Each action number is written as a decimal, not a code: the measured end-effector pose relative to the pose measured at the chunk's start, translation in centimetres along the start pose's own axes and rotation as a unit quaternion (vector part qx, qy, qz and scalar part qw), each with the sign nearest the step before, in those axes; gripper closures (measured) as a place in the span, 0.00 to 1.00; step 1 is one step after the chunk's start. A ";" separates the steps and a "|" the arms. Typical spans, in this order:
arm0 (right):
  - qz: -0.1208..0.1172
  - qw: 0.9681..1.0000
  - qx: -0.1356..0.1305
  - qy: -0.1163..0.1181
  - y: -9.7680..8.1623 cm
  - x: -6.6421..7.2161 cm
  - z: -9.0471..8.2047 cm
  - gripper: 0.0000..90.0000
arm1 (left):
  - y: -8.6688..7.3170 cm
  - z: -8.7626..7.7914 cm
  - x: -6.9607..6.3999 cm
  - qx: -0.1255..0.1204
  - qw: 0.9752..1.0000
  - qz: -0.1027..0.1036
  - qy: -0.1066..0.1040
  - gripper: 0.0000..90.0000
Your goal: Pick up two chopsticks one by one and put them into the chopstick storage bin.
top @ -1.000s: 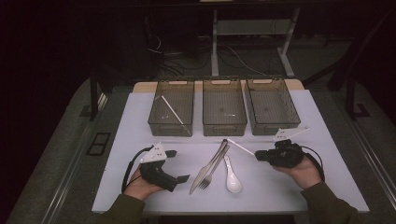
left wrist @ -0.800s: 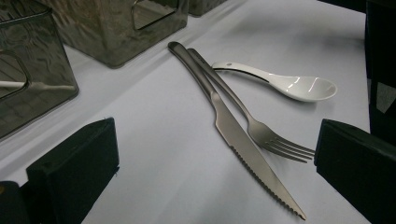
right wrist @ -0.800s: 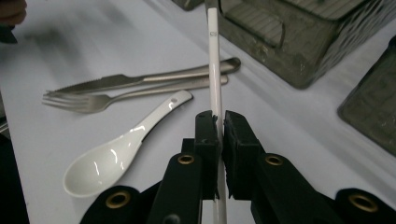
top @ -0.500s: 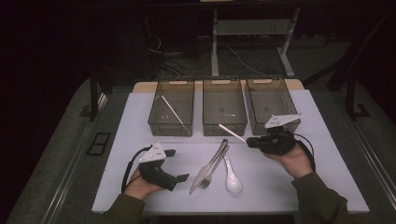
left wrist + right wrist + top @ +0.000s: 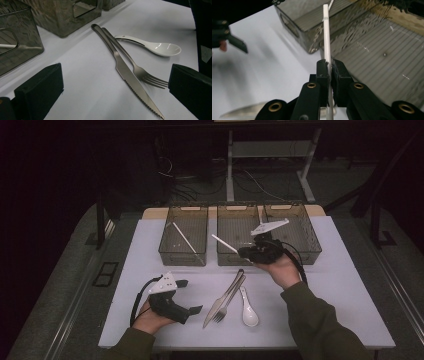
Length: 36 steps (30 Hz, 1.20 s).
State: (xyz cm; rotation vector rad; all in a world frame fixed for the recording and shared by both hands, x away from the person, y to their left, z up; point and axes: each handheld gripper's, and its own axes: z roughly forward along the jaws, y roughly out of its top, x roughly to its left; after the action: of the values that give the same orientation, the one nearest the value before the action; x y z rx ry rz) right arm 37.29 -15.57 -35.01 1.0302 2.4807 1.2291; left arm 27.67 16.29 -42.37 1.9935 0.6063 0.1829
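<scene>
1. The right tool (image 5: 246, 252) is squeezing a white chopstick (image 5: 224, 244) tight between its jaws.
2. The chopstick is sticking out toward 10 o'clock, over the front wall of the middle bin (image 5: 227, 259).
3. The left tool (image 5: 189, 296) is resting low on the worktop (image 5: 340, 285) with its jaws spread wide and gripping nothing.
4. Another white chopstick (image 5: 187, 242) is lying inside the left bin (image 5: 181, 257).
5. A knife (image 5: 130, 75), a fork (image 5: 140, 72) and a white spoon (image 5: 155, 46) are lying on the worktop at 3 o'clock from the left tool.
</scene>
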 end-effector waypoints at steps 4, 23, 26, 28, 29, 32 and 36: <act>0.001 1.000 0.002 -0.005 2.0 0.2 1.6 0.94 | 0.0 0.0 0.0 -0.003 1.000 -0.001 -0.001 0.00; 0.014 0.999 0.024 -0.026 8.9 1.3 9.7 0.94 | 0.1 0.0 0.0 -0.008 1.000 0.002 -0.009 0.00; 0.022 0.999 0.028 -0.028 9.7 1.4 11.1 0.94 | 0.1 0.0 -0.1 -0.008 1.000 0.000 -0.011 0.00; 0.026 0.999 0.034 -0.030 10.2 1.4 11.9 0.94 | 0.1 0.0 0.0 -0.010 1.000 -0.001 -0.011 0.00; 0.025 0.999 0.035 -0.033 10.4 1.4 12.3 0.94 | 0.1 0.0 0.0 -0.011 1.000 0.001 -0.011 0.00; 0.027 0.998 0.039 -0.037 11.3 1.5 13.4 0.94 | 0.1 0.0 0.0 -0.011 1.000 0.001 -0.012 0.00; 0.025 0.998 0.045 -0.045 12.3 1.8 14.7 0.93 | 0.1 0.0 0.0 -0.012 1.000 -0.001 -0.013 0.00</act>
State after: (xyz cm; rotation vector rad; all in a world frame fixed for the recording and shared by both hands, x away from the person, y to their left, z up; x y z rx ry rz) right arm 48.72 -0.07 -34.86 1.1491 2.4757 1.0671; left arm 27.68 16.23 -42.23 1.9698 0.5872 0.1614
